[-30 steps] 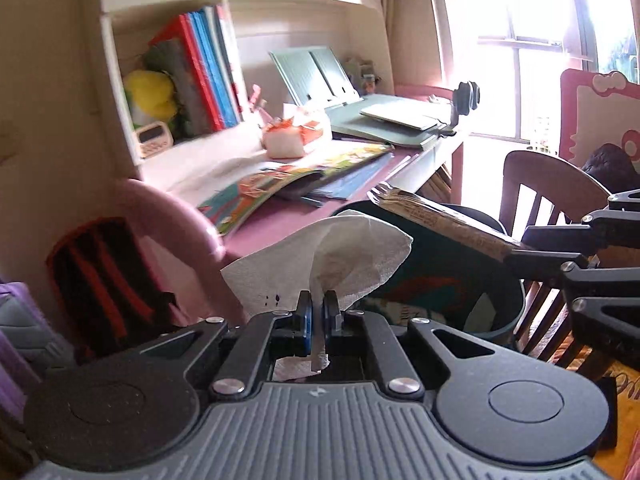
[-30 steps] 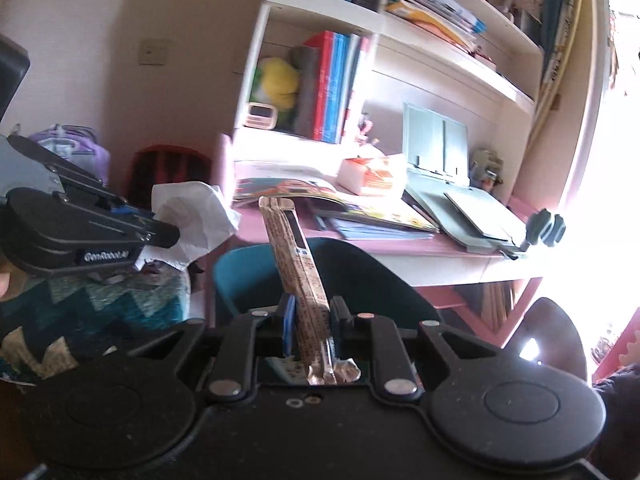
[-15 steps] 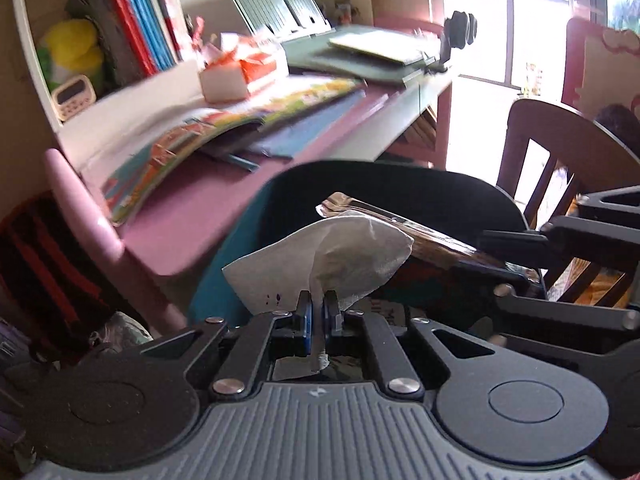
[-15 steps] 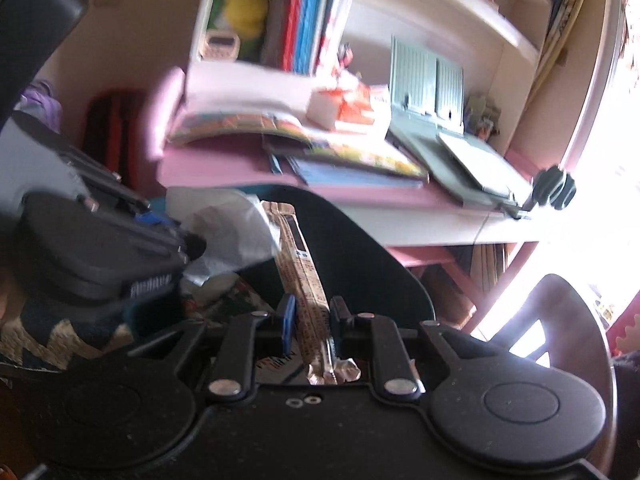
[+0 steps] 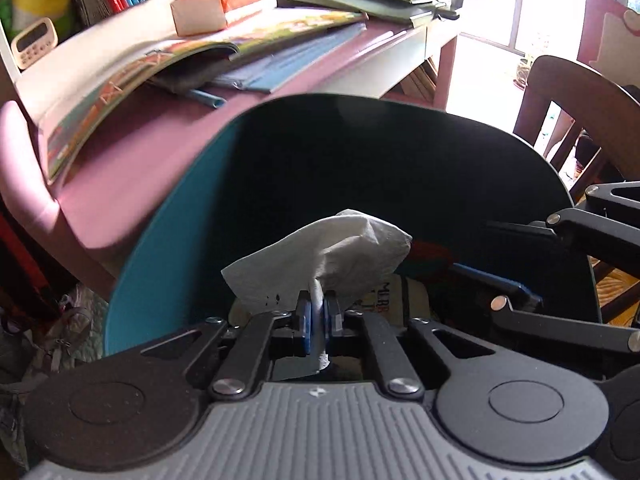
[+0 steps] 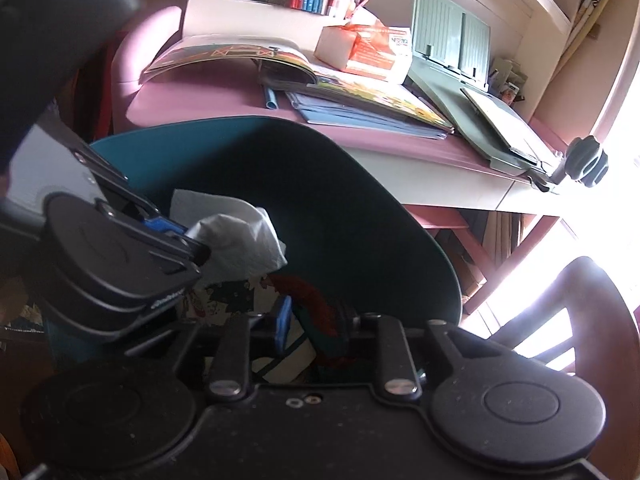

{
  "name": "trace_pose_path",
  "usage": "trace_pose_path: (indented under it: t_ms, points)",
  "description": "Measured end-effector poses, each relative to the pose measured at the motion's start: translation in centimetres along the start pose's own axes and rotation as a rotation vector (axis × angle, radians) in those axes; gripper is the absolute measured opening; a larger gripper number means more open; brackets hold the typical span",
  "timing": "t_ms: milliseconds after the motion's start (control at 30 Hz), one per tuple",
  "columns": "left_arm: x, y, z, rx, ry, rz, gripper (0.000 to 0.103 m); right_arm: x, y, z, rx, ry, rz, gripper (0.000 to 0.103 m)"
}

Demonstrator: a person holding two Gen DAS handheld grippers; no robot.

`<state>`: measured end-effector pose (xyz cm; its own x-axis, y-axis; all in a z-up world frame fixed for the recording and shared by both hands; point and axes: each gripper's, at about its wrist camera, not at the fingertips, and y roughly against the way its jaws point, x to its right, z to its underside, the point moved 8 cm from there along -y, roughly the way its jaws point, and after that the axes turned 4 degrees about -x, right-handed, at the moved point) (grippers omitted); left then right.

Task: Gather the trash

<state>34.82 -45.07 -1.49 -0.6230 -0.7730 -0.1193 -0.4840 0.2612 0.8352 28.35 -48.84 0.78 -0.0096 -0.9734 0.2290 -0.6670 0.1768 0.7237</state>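
My left gripper [image 5: 317, 312] is shut on a crumpled white tissue [image 5: 320, 256] and holds it inside the mouth of a teal trash bin [image 5: 168, 216]. The tissue [image 6: 236, 240] and the left gripper [image 6: 192, 248] also show in the right wrist view, over the bin [image 6: 280, 152]. My right gripper [image 6: 312, 326] is open and empty, low over the bin; its fingers [image 5: 516, 296] show at the right in the left wrist view. Printed wrappers [image 6: 316, 300] lie in the bin.
A pink desk [image 6: 192, 92] stands behind the bin with open picture books [image 5: 160, 60], blue folders [image 6: 360, 114], a tissue box [image 6: 364, 52] and a green book stand [image 6: 452, 40]. A dark wooden chair [image 5: 576, 96] stands at the right.
Both grippers have dropped down into the bin's mouth. The right gripper has opened and the long brown wrapper it held is gone from its jaws. The left still holds the tissue.
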Motion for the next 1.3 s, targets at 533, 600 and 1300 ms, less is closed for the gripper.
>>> trace_pose_path:
  t_ms: [533, 600, 1300]
  points:
    - [-0.7, 4.4, 0.9, 0.109, 0.039, 0.029, 0.061, -0.2, 4.3, 0.7, 0.079, -0.050, -0.014, 0.052]
    - [-0.8, 5.4, 1.1, 0.128, 0.041, 0.026, 0.067, -0.2, 5.3, 0.7, 0.096, -0.063, -0.019, 0.054]
    - [-1.4, 16.4, 6.5, 0.338, 0.023, 0.062, 0.076, -2.7, 16.3, 3.1, 0.234, -0.211, -0.061, 0.060]
